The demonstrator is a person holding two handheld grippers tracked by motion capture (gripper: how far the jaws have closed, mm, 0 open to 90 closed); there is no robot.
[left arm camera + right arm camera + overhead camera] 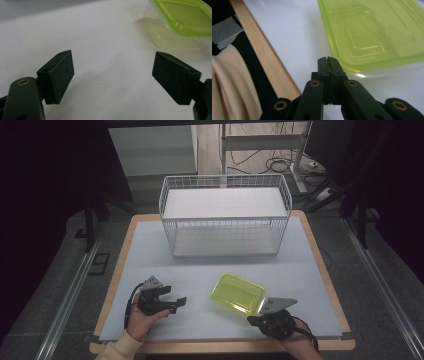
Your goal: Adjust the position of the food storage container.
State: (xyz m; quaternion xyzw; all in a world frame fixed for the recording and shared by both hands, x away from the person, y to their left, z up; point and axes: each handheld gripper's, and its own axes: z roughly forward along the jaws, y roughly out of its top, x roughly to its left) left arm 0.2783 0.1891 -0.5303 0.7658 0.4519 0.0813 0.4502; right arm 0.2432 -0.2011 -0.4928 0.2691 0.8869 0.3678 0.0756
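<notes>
The worktop (150, 250) is a pale blue-grey sheet on a wood-edged board, and far beyond both pairs of fingers, at its back edge, stands a white wire basket (225, 215) with a flat white liner. Much nearer lies the translucent yellow-green rectangular plastic container (237, 293), closed under its matching lid and resting flat on the sheet between the two grippers.

The left gripper (172, 304) rests low on the sheet with its fingers (58, 75) spread wide, nothing between them; in the left gripper view the container (180, 22) lies ahead and off to the far side of the right-hand finger, well apart from both pads. The right gripper (256, 319) has its fingers (329, 67) pressed together on nothing, their tips just short of the container's near long edge (372, 65), close but seemingly not touching.

The step in hand looks like taking hold of the container, probably to carry it to the basket. To do that well, the shut fingers should open before they advance, so that one pad goes over the lid's rim and the other under the lip rather than nudging the light box away. The left gripper, already wide, could steady the far side. A grip near a corner risks tilting it; the middle of a side seems safer.
</notes>
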